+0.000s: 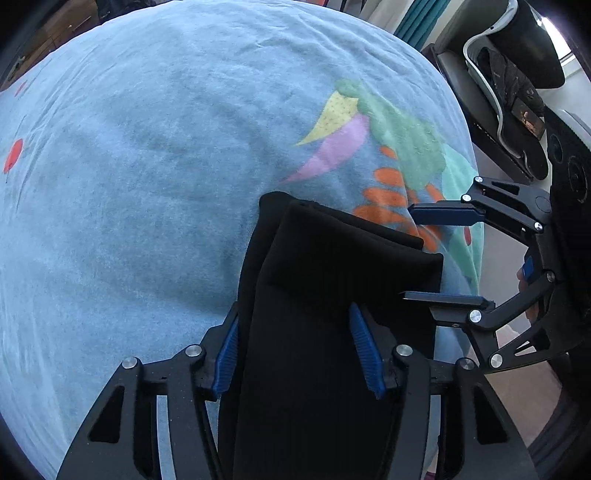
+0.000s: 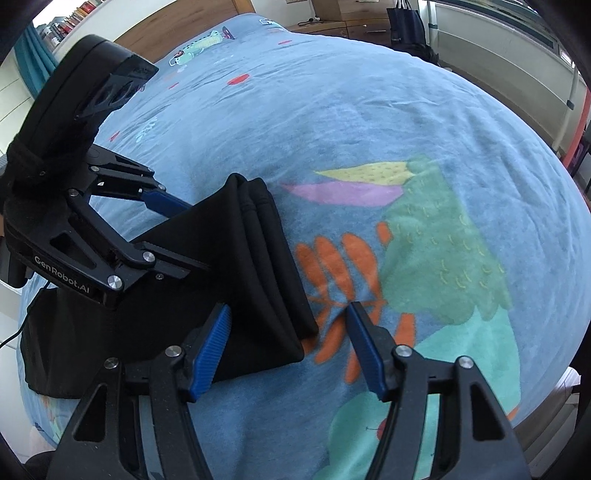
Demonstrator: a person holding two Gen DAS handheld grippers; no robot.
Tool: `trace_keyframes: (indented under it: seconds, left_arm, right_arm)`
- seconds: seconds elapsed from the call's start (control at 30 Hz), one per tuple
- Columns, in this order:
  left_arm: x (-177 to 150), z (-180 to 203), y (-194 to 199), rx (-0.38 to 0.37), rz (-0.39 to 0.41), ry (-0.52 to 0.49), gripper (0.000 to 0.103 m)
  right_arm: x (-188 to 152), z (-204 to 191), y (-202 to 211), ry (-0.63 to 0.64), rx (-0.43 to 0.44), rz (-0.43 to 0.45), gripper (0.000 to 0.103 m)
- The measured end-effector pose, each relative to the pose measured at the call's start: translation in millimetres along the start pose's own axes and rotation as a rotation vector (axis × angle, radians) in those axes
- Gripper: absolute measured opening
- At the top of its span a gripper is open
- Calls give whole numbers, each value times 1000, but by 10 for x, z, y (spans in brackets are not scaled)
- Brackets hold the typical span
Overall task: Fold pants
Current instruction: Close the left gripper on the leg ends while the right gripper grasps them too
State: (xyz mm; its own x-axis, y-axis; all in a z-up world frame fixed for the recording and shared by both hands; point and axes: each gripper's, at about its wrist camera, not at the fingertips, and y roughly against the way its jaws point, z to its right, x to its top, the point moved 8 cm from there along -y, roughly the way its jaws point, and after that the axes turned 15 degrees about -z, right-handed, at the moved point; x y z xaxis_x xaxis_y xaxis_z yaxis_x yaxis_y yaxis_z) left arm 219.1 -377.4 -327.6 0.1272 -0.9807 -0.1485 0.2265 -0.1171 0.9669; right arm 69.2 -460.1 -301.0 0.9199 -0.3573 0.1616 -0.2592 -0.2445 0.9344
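Black pants [image 1: 314, 258] lie folded into a thick stack of layers on a blue bed cover [image 1: 147, 184] near its printed corner. My left gripper [image 1: 293, 310] points almost straight down and is shut on one end of the stack, with fabric filling the space between its blue pads [image 1: 364, 343]. In the right wrist view the pants [image 2: 258, 258] rise tent-like into the left gripper [image 2: 195, 234]. My right gripper [image 2: 288, 306] stands open astride the stack's other corner, with a gap between one pad [image 2: 364, 343] and the cloth. It also shows in the left wrist view as the right gripper [image 1: 408, 253].
The bed cover [image 2: 369, 110] has a bright bird and leaf print under the pants. The bed's edge runs close on the right, with an office chair [image 1: 498, 74] beyond it. A radiator [image 2: 498, 55] and wooden furniture [image 2: 332, 22] stand past the far side.
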Motion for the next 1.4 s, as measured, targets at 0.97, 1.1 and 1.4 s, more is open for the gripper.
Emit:
trace_keyframes:
  seconds: [0.97, 1.1, 1.4]
  left_arm:
    - [-414, 398, 194, 18, 67, -179, 21]
    - [-415, 457, 161, 36, 53, -185, 21]
    - [-398, 572, 153, 140, 3, -195, 21]
  right_arm:
    - [25, -70, 50, 134, 81, -19, 38]
    - [85, -18, -63, 137, 175, -67, 40]
    - [15, -173, 132, 178, 94, -67, 0]
